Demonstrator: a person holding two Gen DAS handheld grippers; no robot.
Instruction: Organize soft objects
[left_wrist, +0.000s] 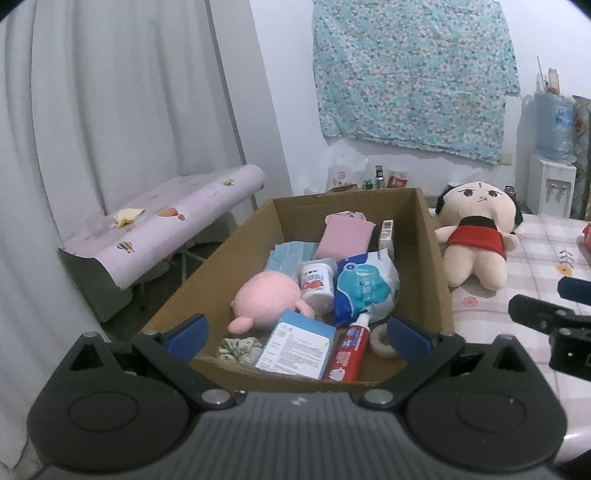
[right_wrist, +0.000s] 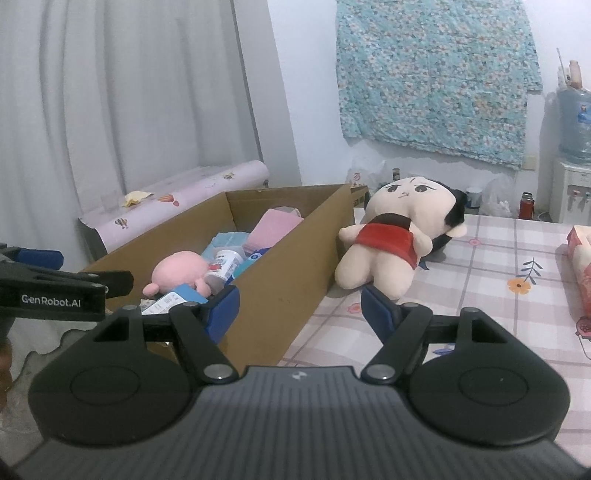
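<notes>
A white curtain (left_wrist: 92, 110) is hanging along the left wall, and a floral cloth (left_wrist: 413, 74) is hanging on the back wall. Below the curtain, a bench with a lilac cover (left_wrist: 166, 221) is standing beside the tabletop (right_wrist: 498, 258), with a crumpled yellow scrap (left_wrist: 127, 216) lying on it. A water dispenser (left_wrist: 552, 188) is standing in the right corner, carrying a blue bottle (left_wrist: 554, 122). A red flask (right_wrist: 526, 205) is standing just left of the dispenser. Small jars and packets (left_wrist: 384, 177), too blurred to identify, are sitting against the back wall. A checked cloth with flower prints is covering the tabletop.
</notes>
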